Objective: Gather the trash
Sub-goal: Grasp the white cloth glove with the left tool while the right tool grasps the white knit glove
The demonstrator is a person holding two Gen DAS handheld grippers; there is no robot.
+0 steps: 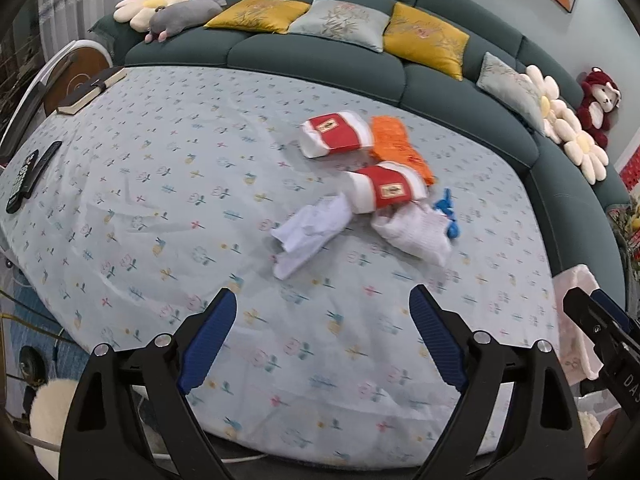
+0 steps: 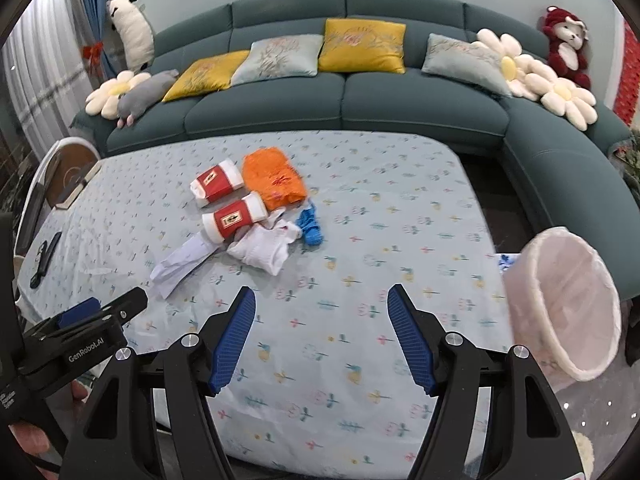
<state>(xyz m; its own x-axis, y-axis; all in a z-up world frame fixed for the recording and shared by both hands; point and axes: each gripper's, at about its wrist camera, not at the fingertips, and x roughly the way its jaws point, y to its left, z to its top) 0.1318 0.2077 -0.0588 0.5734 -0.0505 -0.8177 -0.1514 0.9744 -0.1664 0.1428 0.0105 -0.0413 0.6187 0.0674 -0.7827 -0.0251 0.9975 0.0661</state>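
A pile of trash lies mid-table: two red-and-white paper cups (image 1: 338,134) (image 2: 234,222), an orange wrapper (image 2: 274,178) (image 1: 398,148), crumpled white tissues (image 1: 310,232) (image 2: 262,250) and a blue scrap (image 2: 311,226) (image 1: 447,214). A pink-lined bin (image 2: 566,306) (image 1: 576,320) stands off the table's right edge. My left gripper (image 1: 322,340) is open and empty, over the near table. My right gripper (image 2: 322,338) is open and empty, short of the pile. The left gripper also shows at the left of the right wrist view (image 2: 92,316).
The table (image 2: 400,220) has a floral cloth. Two remotes (image 1: 28,176) and a book (image 1: 90,90) lie at its left end. A teal sofa (image 2: 340,96) with cushions and plush toys wraps the far and right sides.
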